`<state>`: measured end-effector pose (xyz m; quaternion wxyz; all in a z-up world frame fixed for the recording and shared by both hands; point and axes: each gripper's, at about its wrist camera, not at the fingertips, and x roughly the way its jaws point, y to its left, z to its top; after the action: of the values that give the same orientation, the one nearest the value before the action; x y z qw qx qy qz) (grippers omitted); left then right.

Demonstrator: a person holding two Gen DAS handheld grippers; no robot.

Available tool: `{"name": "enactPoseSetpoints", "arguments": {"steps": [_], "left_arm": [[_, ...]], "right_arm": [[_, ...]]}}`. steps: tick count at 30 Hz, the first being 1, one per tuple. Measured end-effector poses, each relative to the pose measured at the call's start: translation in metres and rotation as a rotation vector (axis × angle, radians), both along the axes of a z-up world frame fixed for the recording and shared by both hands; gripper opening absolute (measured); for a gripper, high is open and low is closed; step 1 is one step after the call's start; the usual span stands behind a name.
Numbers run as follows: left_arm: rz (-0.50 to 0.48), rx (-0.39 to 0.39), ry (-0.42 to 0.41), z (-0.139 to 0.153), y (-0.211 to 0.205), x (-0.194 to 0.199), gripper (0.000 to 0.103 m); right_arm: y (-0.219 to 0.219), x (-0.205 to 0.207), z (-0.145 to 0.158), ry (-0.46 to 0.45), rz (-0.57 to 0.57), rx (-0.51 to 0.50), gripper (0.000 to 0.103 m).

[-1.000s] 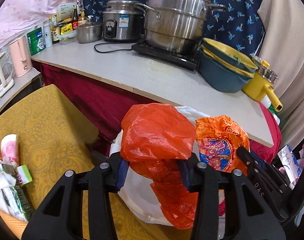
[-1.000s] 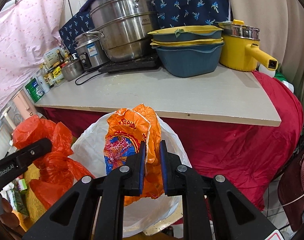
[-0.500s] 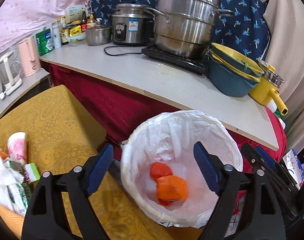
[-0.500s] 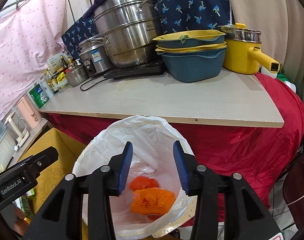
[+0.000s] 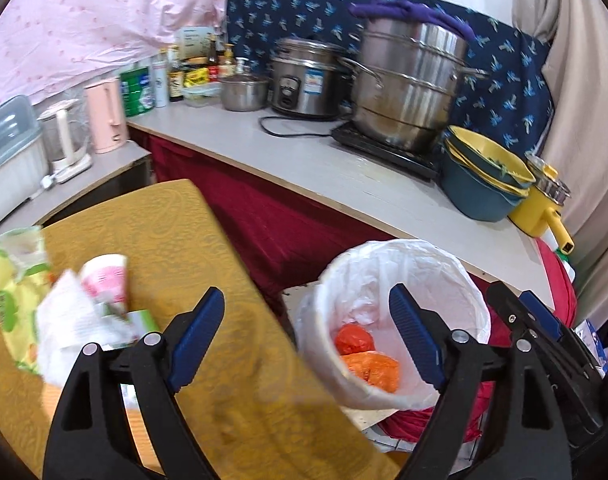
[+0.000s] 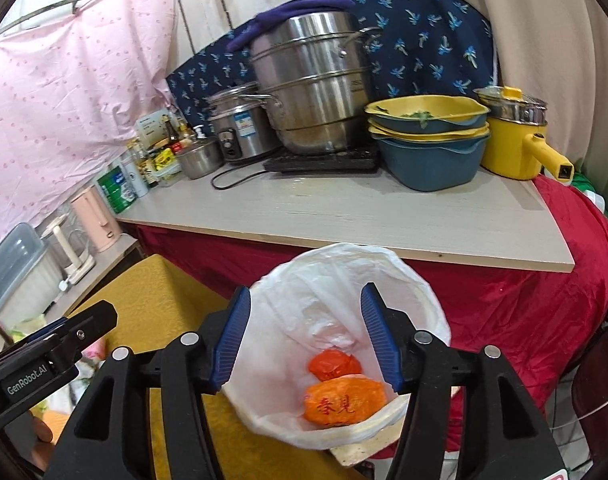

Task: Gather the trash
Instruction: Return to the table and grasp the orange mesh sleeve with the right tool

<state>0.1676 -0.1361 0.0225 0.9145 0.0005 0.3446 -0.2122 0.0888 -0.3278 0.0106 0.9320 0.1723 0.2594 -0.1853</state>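
Both tools empty. Left hand-held gripper (image 5: 306,340) has its jaws spread wide, nothing between them; right hand-held gripper (image 6: 304,340) likewise apart and holding nothing.

Trash bin (image 6: 428,300), white-lined, sits low centre in the right wrist view and lower right in the left wrist view, just beside the yellow-clothed surface (image 5: 176,224) and in front of the red-draped counter (image 6: 344,212). 2 pieces lie at its bottom: a red-orange plastic bag (image 6: 334,363) and, touching it, an orange snack wrapper (image 6: 344,402) with red print.

Judgement: the drop step is done for these 2; the step in hand is going for more. The left wrist view is aimed partly off the bin, toward the surface.

Remaining trash (image 5: 64,308) lies at the left of that view on the yellow cloth: a crumpled white paper or bag, a pink-printed cup or wrapper, a yellow-green packet, a small green box. Blurred, so the exact pile order is unclear.

Next move likely calls for the left tool to go to that pile, jaws kept apart, and pinch 1 soft item low enough not to drag its neighbours. The right tool sits directly above the bin mouth and has farther to travel.

Pots, bowls and bottles on the counter look like kitchenware, not trash.
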Motion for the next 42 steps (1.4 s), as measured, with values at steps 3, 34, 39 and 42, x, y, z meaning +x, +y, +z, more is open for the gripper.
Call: {"name": "enactPoseSetpoints", "arguments": {"steps": [3,34,39,42], "left_arm": [[0.038,-0.006,-0.006,0.006,0.027,-0.007,0.081],[0.431,0.054,0.081,-0.040,0.274,-0.058,0.081],[0.454,0.060,0.099,-0.051,0.293,-0.059,0.081],[0.468,0.065,0.108,-0.057,0.300,-0.060,0.081]], "right_arm": [[0.027,0.000,0.009,-0.007,0.047,-0.018,0.059],[0.250,0.018,-0.042,0.149,0.498,-0.011,0.084],[0.270,0.030,-0.059,0.197,0.529,-0.006,0.084],[0.284,0.035,-0.063,0.206,0.548,-0.013,0.084]]}}
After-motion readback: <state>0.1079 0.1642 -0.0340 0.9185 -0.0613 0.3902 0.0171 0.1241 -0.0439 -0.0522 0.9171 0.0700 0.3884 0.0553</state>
